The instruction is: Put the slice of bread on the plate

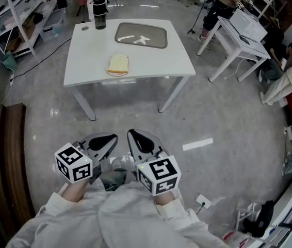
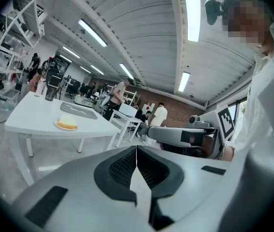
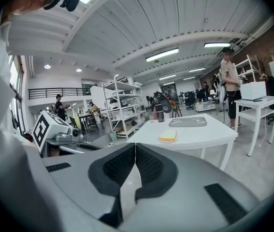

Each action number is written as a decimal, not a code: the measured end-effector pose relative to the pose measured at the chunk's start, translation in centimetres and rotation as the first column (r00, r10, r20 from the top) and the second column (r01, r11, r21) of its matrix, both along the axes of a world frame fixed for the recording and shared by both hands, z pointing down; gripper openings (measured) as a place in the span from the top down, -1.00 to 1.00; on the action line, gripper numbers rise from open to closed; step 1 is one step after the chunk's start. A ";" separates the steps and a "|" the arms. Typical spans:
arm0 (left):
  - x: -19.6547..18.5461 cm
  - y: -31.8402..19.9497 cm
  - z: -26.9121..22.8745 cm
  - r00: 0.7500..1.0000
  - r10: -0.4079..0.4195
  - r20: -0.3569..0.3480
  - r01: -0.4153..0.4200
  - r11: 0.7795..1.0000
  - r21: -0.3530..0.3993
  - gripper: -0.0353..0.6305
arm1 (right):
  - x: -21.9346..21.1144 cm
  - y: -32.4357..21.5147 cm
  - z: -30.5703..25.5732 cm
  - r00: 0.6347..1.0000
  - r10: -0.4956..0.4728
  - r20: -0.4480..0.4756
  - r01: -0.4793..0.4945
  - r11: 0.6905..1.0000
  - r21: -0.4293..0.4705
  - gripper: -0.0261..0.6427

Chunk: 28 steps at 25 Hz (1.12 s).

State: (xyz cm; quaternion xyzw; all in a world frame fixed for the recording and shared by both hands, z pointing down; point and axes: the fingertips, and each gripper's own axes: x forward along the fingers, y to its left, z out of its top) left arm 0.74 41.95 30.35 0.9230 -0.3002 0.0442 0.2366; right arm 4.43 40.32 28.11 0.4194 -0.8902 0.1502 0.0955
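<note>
Head view shows the left gripper and right gripper shut and empty, side by side, with the slice of bread well ahead on the bench, lying almost midway between them, marginally toward the left gripper.

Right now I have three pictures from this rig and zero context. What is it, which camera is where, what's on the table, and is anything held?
There is no robot arm here. A person stands on the floor short of a white table, with a hand-held two-jaw gripper in each hand.

The head view looks down from the person's head. It shows the left gripper and the right gripper side by side, each carrying a marker cube. The other two views come from cameras riding on the grippers, each looking along its own jaws.

Both pairs of jaws are together with nothing between them, so nothing is held.

On the table are a slice of bread, apparently on a small white plate, a grey tray and a dark tumbler.
</note>
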 end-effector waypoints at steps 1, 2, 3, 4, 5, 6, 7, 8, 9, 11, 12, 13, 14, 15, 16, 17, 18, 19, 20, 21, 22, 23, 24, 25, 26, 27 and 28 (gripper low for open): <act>-0.4 -1.0 -0.2 1.000 0.005 0.001 -0.005 1.000 0.003 0.86 | -0.5 -1.0 -0.1 1.000 0.001 0.001 -0.001 1.000 -0.001 0.88; -0.8 -1.9 -0.3 1.000 0.010 0.003 -0.010 1.000 0.006 0.86 | -1.0 -1.9 -0.2 1.000 0.002 0.003 -0.002 1.000 0.000 0.88; -1.2 -2.7 -0.4 1.000 0.016 0.007 -0.016 1.000 0.009 0.86 | -1.6 -2.7 -0.2 1.000 0.003 0.004 -0.003 1.000 0.001 0.88; -1.6 -3.3 -0.5 1.000 0.020 0.011 -0.021 1.000 0.010 0.86 | -2.1 -3.4 -0.3 1.000 0.005 0.005 -0.005 1.000 0.002 0.88; -2.0 -3.9 -0.4 1.000 0.024 0.012 -0.024 1.000 0.009 0.86 | -2.6 -4.0 -0.3 1.000 0.007 0.005 -0.007 1.000 0.004 0.88; -2.3 -4.5 -0.4 1.000 0.027 0.011 -0.027 1.000 0.006 0.86 | -3.0 -4.6 -0.4 1.000 0.007 0.005 -0.007 1.000 0.005 0.88; -2.7 -5.0 -0.3 1.000 0.030 0.007 -0.030 1.000 0.000 0.86 | -3.4 -5.1 -0.3 1.000 0.007 0.003 -0.007 1.000 0.005 0.88; -2.9 -5.5 -0.2 0.999 0.034 0.001 -0.034 0.999 -0.008 0.86 | -3.7 -5.6 -0.3 1.000 0.007 0.000 -0.007 1.000 0.003 0.88; -3.1 -5.9 -0.1 0.999 0.039 -0.008 -0.039 0.999 -0.015 0.86 | -3.9 -6.0 -0.1 1.000 0.008 -0.003 -0.008 1.000 0.000 0.88; -3.4 -6.6 0.1 0.999 0.044 -0.019 -0.045 0.999 -0.025 0.87 | -4.1 -6.8 0.1 1.000 0.014 -0.007 -0.014 1.000 -0.010 0.88; -3.5 -7.1 0.1 0.999 0.045 -0.021 -0.046 0.999 -0.027 0.86 | -4.1 -7.2 0.2 1.000 0.019 -0.008 -0.019 1.000 -0.014 0.88; -3.6 -7.5 0.1 0.999 0.046 -0.021 -0.047 0.999 -0.028 0.86 | -4.1 -7.7 0.2 1.000 0.024 -0.009 -0.024 1.000 -0.017 0.88; -3.6 -7.9 0.1 0.999 0.048 -0.022 -0.048 0.998 -0.030 0.86 | -4.0 -8.1 0.1 1.000 0.028 -0.012 -0.029 0.999 -0.018 0.88; -3.6 -8.3 0.1 0.999 0.049 -0.023 -0.050 0.998 -0.033 0.86 | -3.9 -8.5 0.1 0.999 0.032 -0.015 -0.032 0.999 -0.020 0.88; -3.5 -8.6 0.2 0.998 0.052 -0.025 -0.052 0.998 -0.038 0.87 | -3.8 -8.8 0.2 0.999 0.035 -0.018 -0.036 0.999 -0.024 0.88; -3.5 -9.0 0.4 0.998 0.053 -0.027 -0.054 0.998 -0.044 0.86 | -3.8 -9.2 0.4 0.999 0.037 -0.019 -0.038 0.999 -0.029 0.88; -3.6 -9.3 0.6 0.998 0.054 -0.030 -0.055 0.997 -0.049 0.86 | -3.9 -9.6 0.6 0.999 0.037 -0.020 -0.038 0.999 -0.034 0.88; -3.7 -9.8 0.8 0.998 0.054 -0.031 -0.056 0.997 -0.053 0.87 | -4.0 -10.1 0.8 0.999 0.035 -0.021 -0.036 0.999 -0.039 0.88; -3.8 -10.3 1.0 0.998 0.053 -0.032 -0.054 0.997 -0.056 0.87 | -4.3 -10.5 1.0 0.999 0.030 -0.023 -0.031 0.999 -0.042 0.88; -3.9 -10.8 1.2 0.998 0.050 -0.032 -0.052 0.997 -0.059 0.87 | -4.5 -11.0 1.2 0.999 0.025 -0.025 -0.026 0.999 -0.044 0.88; -4.0 -11.3 1.3 0.998 0.047 -0.032 -0.049 0.997 -0.061 0.86 | -4.7 -11.5 1.4 0.999 0.020 -0.026 -0.021 0.999 -0.046 0.88; -4.2 -11.9 1.4 0.999 0.044 -0.032 -0.046 0.997 -0.064 0.87 | -4.8 -12.0 1.5 0.999 0.017 -0.027 -0.018 0.999 -0.048 0.88; -4.3 -12.5 1.5 0.999 0.042 -0.031 -0.044 0.997 -0.066 0.86 | -4.9 -12.5 1.6 1.000 0.015 -0.028 -0.016 0.999 -0.050 0.88; -4.4 -13.1 1.6 0.999 0.040 -0.030 -0.042 0.997 -0.068 0.87 | -4.9 -13.1 1.6 0.999 0.015 -0.028 -0.017 0.999 -0.050 0.88; -4.5 -13.7 1.6 0.999 0.039 -0.028 -0.041 0.997 -0.070 0.86 | -4.9 -13.8 1.6 0.999 0.017 -0.028 -0.018 0.999 -0.051 0.88; -4.6 -14.3 1.7 0.999 0.038 -0.026 -0.039 0.997 -0.071 0.86 | -4.8 -14.6 1.6 0.999 0.020 -0.027 -0.021 0.998 -0.051 0.88; -4.7 -15.0 1.8 0.999 0.035 -0.024 -0.037 0.997 -0.073 0.87 | -4.7 -15.3 1.6 0.999 0.023 -0.026 -0.024 0.998 -0.053 0.88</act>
